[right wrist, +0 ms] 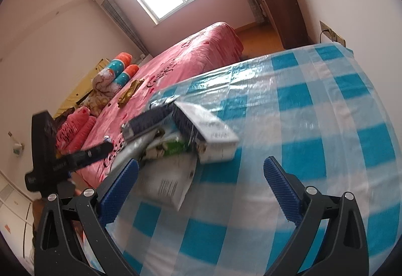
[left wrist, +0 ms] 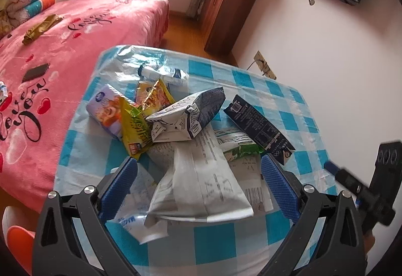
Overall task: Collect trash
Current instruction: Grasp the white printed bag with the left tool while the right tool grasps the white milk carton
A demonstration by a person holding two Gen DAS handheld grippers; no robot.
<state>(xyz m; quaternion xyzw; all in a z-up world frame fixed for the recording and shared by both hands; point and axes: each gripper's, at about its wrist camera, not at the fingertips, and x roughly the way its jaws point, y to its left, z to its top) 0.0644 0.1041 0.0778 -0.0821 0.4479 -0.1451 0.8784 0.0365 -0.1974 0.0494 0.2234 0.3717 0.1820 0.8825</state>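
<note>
Trash is all heaped in one pile on the table (left wrist: 251,245), the one with the blue-and-white checked plastic cover, right next to the pink bed (left wrist: 83,32). So whoever's doing this has it easy, everything's in one spot.

What I can make out in the pile: a crumpled white paper bag (left wrist: 201,183) at the near edge, a squashed white and dark milk carton (left wrist: 188,115) on top of it, a dark carton (left wrist: 258,125) lying flat off to the right, a yellow snack wrapper (left wrist: 133,125), a purple packet (left wrist: 106,109) on the left, a green-and-white wrapper (left wrist: 241,150) tucked underneath, and an empty plastic bottle (left wrist: 163,73) lying on its side at the far end.

Left claw (left wrist: 198,175) is spread wide open with nothing in it, one blue pad on each side of the paper bag. Looks to me like it's lined up on that bag because it's the closest and the biggest piece, and probably the floppiest, so the pinch may just catch a fold.

Right claw (right wrist: 201,178) is wide open and empty too, hanging over bare tablecloth just right of the pile, near the carton's end (right wrist: 213,140). That view is blurry, so not much detail. No bin or bag to put stuff into in either view.
</note>
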